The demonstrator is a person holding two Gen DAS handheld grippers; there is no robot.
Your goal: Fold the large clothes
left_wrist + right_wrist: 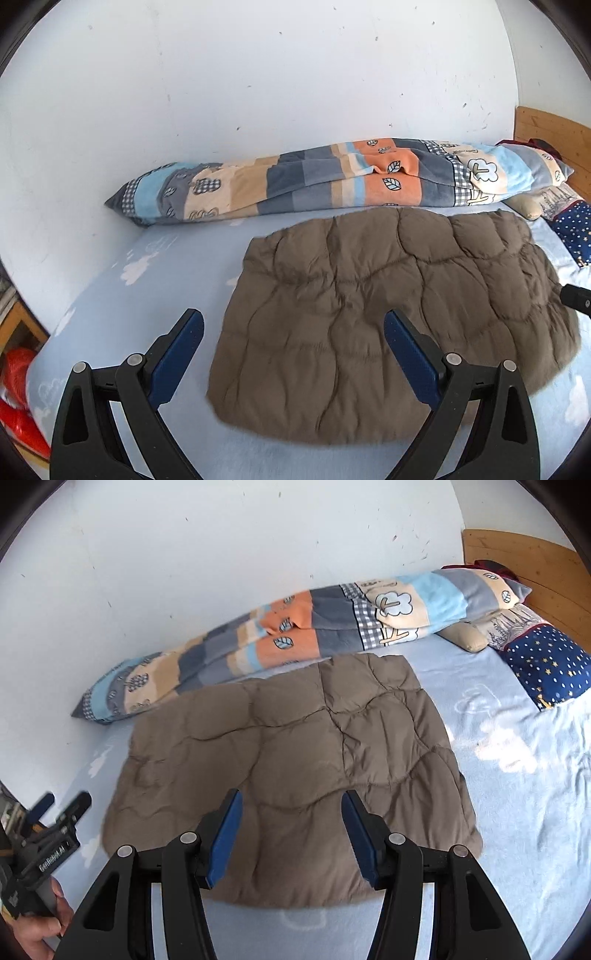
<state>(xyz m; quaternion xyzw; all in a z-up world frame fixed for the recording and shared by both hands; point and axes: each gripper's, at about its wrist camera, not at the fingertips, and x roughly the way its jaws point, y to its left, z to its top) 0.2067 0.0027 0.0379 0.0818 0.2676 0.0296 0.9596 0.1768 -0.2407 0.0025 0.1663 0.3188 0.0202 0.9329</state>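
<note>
The left gripper (293, 354) and right gripper (291, 836) both stood spread and empty above the bed (517, 812). The brown quilted garment (295, 768) lay flat as a compact rectangle, apparently folded; any further fold remained undone.

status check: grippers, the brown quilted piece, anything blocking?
Left gripper open, right gripper open, both empty above the near edge. Brown quilted garment lies folded flat on the bed sheet. Patchwork blanket behind it, touching its far edge.

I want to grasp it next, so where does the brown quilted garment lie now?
In both views the brown quilted garment lies flat on the blue sheet, just before the patchwork blanket roll along the wall.
</note>
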